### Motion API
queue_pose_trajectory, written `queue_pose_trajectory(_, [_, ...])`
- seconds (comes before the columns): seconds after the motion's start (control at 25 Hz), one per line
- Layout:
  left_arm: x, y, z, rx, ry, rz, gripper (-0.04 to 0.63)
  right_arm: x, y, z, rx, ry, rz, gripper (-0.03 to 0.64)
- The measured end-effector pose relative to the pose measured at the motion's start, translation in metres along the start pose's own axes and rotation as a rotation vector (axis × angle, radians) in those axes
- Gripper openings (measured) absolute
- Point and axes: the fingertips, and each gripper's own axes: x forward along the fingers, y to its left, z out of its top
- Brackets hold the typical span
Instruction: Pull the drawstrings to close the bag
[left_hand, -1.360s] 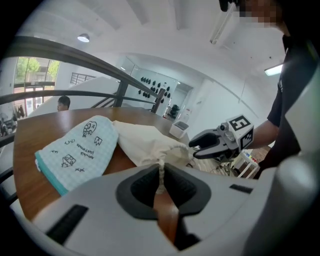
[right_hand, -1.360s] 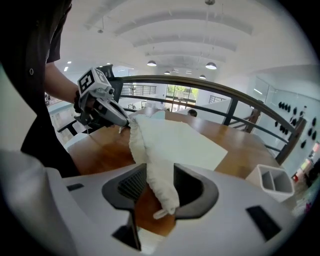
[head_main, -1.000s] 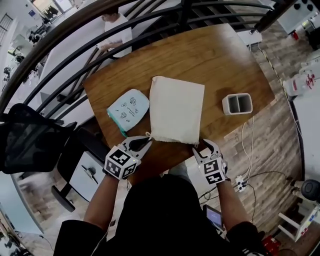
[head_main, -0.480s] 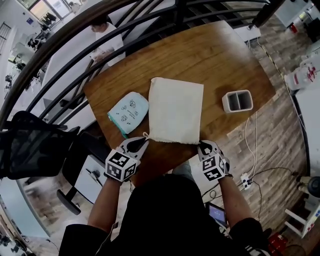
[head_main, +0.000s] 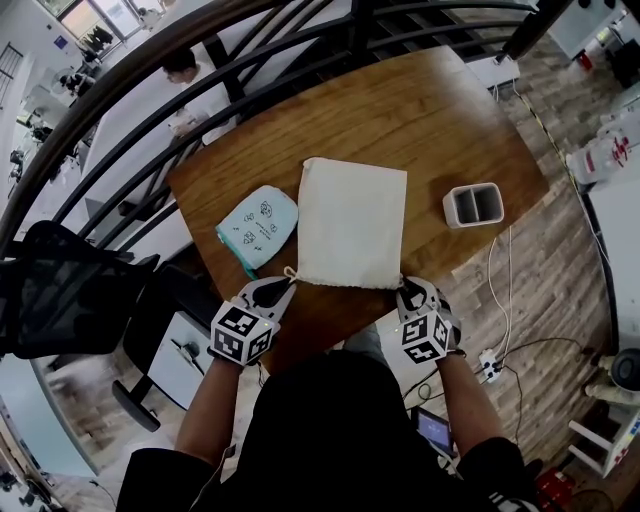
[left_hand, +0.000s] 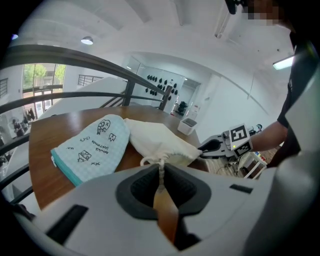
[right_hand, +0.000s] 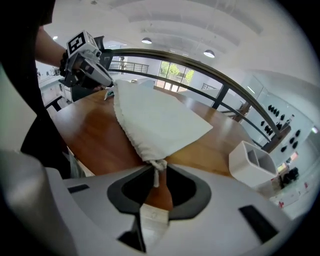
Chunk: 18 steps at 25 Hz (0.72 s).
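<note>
Clamping left cord (left_hand: 161, 172), at 7 o'clock of bag (head_main: 352, 222), in left gripper (head_main: 283, 287); pinching right cord (right_hand: 156, 175), at 5 o'clock, in right gripper (head_main: 404, 287), jaws just opening a little. Mitt (head_main: 258, 225) print too small to read.

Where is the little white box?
In the head view, the white box sits near the right edge of the table, right of the cream bag.

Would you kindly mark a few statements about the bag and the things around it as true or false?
1. The left gripper is shut on a drawstring of the cream bag. True.
2. The white container stands on the bag. False: it stands apart from it, on the table to the bag's right.
3. The blue patterned pouch lies at the bag's left side. True.
4. The bag hangs in the air. False: it lies flat on the table.
</note>
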Motion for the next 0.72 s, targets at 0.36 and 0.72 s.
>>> queue_pose_trajectory(0.36, [0.003, -0.002, -0.003, 0.016, 0.025, -0.022, 0.038, 0.012, -0.001, 0.001, -0.108, 0.061, 0.126, 0.174])
queue_pose_trajectory(0.72, [0.006, -0.004, -0.009, 0.002, 0.051, -0.031, 0.038, 0.017, 0.007, 0.004, -0.285, 0.165, 0.367, 0.156])
